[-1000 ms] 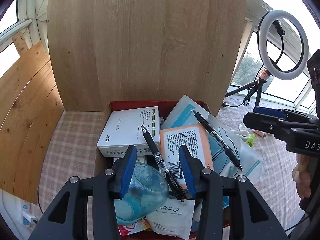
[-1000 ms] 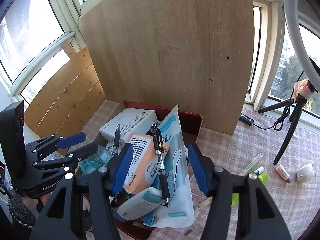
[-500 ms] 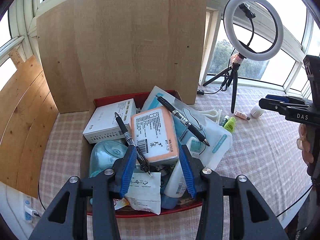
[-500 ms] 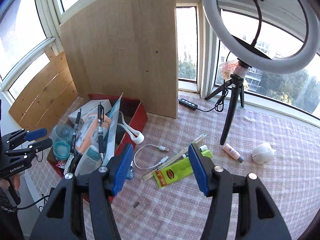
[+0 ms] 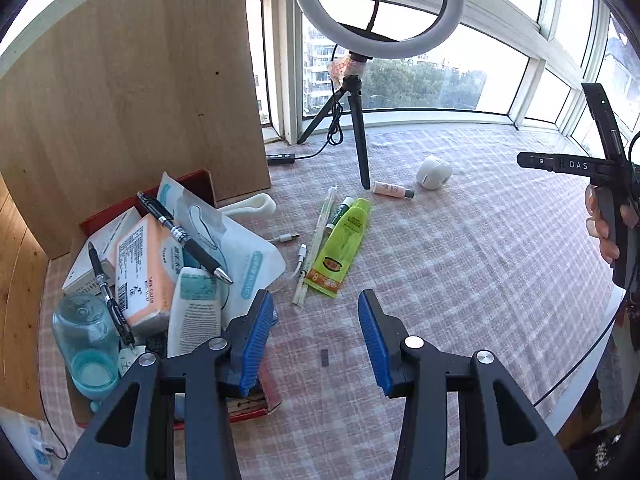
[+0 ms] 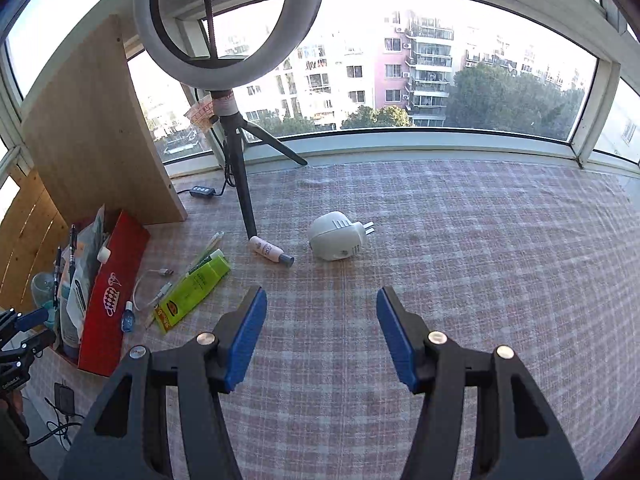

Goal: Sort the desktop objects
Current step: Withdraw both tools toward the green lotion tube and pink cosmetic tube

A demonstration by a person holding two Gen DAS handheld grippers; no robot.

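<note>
At the far left a red box [image 5: 192,184] sat on the table [image 5: 460,264], packed full: a clear bottle [image 5: 86,340], a white carton [image 5: 108,236], an orange pack [image 5: 144,264], two black pens [image 5: 182,236] lying on top, a plastic pouch [image 5: 248,256] and a white tube [image 5: 192,312]. A tall wooden board [image 5: 132,92] stood just behind the box.

The left tool [image 5: 316,336] hung over the checked cloth just right of the box, its blue pads apart at a middling gap with nothing between them; its left finger overlapped the box's near corner.

Past it, loose on the cloth, lay a white cable [image 5: 298,256], a wrapped pair of chopsticks [image 5: 318,236], a small green-capped tube [image 5: 340,210] and a yellow-green tube [image 5: 344,244], all close together. A little blue bottle [image 6: 128,320] lay beside the box's outer wall. Farther right stood the ring light [image 5: 378,4] on its tripod, one leg ending near a small pink bottle [image 5: 392,191], and just beyond that a white plug adapter [image 5: 434,166].

The right tool [image 6: 322,336] hung over bare cloth, short of the adapter, its pads set fairly wide and empty. The person's hand [image 5: 604,224] gripping its handle showed at the right edge of the left view.
</note>
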